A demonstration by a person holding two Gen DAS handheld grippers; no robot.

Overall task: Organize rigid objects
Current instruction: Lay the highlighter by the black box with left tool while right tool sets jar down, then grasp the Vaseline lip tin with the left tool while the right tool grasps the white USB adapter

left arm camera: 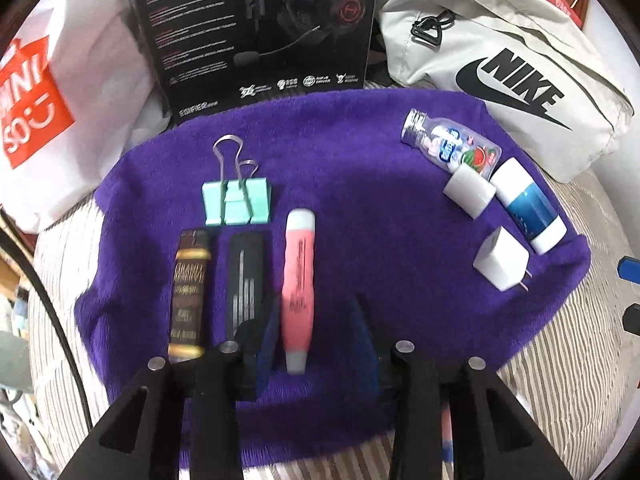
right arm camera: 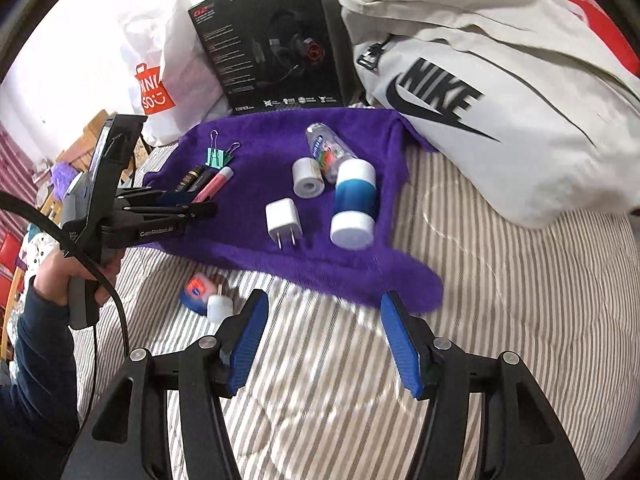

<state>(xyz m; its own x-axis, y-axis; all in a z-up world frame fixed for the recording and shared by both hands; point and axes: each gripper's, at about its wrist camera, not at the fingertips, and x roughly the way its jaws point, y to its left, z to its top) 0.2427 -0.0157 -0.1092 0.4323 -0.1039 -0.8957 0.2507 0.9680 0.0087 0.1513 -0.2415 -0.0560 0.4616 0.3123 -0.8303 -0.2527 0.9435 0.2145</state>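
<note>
A purple cloth point(left arm camera: 360, 140) holds the objects. On its left lie a green binder clip point(left arm camera: 236, 202), a brown-gold tube point(left arm camera: 190, 292), a black flat item point(left arm camera: 244, 284) and a pink highlighter point(left arm camera: 298, 284) side by side. My left gripper point(left arm camera: 317, 300) is open and low over the cloth. The highlighter's near end lies between its fingers, closer to the left one. On the right are a small clear bottle point(left arm camera: 452, 146), a white roll point(left arm camera: 468, 192), a blue-white cylinder point(left arm camera: 528, 204) and a white charger plug point(left arm camera: 502, 262). My right gripper point(right arm camera: 325, 304) is open and empty over the striped bedding point(right arm camera: 480, 280), by the cloth's near edge.
A black headset box point(left arm camera: 256, 28) and a grey Nike bag point(left arm camera: 512, 80) stand behind the cloth, with a white shopping bag point(left arm camera: 48, 100) at the left. A small orange-blue item with a white piece point(right arm camera: 202, 294) lies on the bedding. A hand point(right arm camera: 76, 276) holds the left gripper.
</note>
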